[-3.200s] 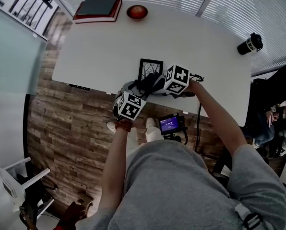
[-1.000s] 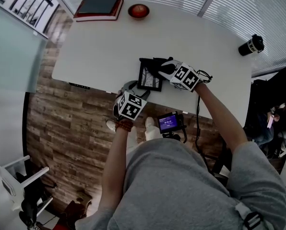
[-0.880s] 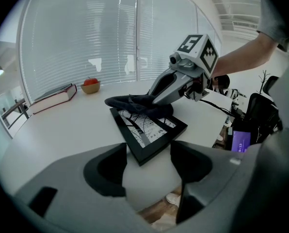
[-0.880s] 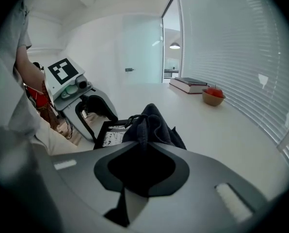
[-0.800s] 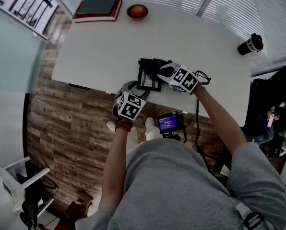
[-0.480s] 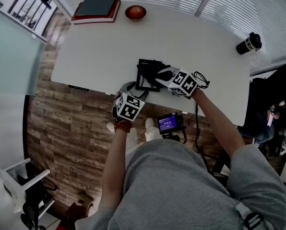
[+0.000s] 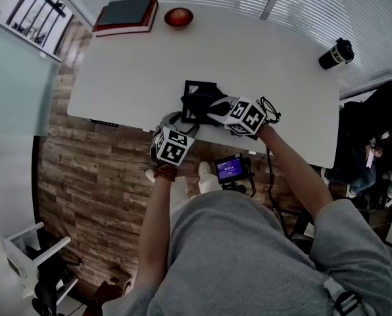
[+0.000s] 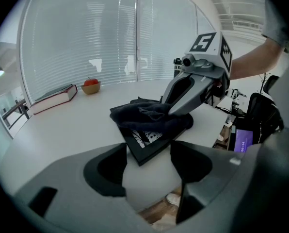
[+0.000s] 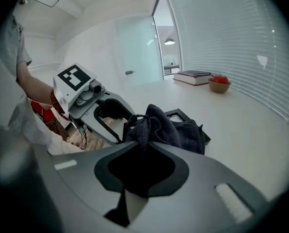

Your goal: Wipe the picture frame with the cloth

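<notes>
Two grippers logged: right gripper (image 7: 207,108) was clamped on the dark cloth (image 7: 197,103), draped over the picture frame (image 7: 196,85) lying on the tabletop (image 7: 130,64); left gripper (image 8: 147,161) held its jaws apart, empty. Label on the bottle (image 7: 334,53) was unreadable.

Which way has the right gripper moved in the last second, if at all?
Yes: the right gripper, shut on the cloth, slid down the picture frame toward the table's near edge.

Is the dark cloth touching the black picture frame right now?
Touching. In the left gripper view the dark crumpled cloth lies draped across the black picture frame, covering its far side.
</notes>
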Tool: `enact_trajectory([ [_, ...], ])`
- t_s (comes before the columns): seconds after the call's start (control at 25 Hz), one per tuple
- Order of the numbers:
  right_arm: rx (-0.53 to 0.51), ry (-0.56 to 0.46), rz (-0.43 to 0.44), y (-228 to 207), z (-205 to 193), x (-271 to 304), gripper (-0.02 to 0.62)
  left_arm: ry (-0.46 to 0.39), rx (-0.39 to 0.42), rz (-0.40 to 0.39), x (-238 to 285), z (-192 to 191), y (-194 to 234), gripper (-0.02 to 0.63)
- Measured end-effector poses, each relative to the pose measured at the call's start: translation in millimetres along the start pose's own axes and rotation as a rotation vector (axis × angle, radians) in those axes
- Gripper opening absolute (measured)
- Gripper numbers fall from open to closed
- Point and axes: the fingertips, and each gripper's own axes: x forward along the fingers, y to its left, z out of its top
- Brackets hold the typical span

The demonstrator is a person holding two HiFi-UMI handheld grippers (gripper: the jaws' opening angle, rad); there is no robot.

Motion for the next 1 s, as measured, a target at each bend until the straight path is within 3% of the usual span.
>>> enact_trajectory([
  [0.36,-0.014,-0.039,0.031,14.5,-0.5,-3.2,0.064,-0.002,-0.005,0.002,1.9,0.6,1.4,0.294],
  [0.4,-0.005,-0.07,0.02,13.5,1.8,-6.6,0.083,-0.001,-0.005,0.0,1.9,0.6,0.5,0.295],
  [0.52,0.056,-0.123,-0.023,10.8,7.0,-13.7,0.27,-0.001,-0.003,-0.002,0.4,0.6,-0.7,0.293],
  [0.56,0.059,-0.108,-0.045,9.7,5.0,-12.4,0.302,-0.002,-0.003,-0.001,-0.1,0.5,0.1,0.293],
  [0.64,0.036,-0.066,-0.115,4.8,-1.3,-7.2,0.29,-0.002,-0.004,0.002,-0.3,-0.3,2.1,0.293],
  [0.68,0.023,-0.056,-0.153,1.9,-3.0,-5.6,0.237,-0.002,-0.004,0.003,-0.2,-0.6,2.5,0.293],
  [0.76,0.01,-0.046,-0.197,0.2,-3.2,-4.9,0.217,-0.004,-0.005,0.002,-0.1,0.1,2.1,0.293],
  [1.0,-0.031,0.012,-0.174,15.9,-8.1,-0.1,0.113,-0.006,-0.002,0.005,2.0,0.0,-0.3,0.293],
])
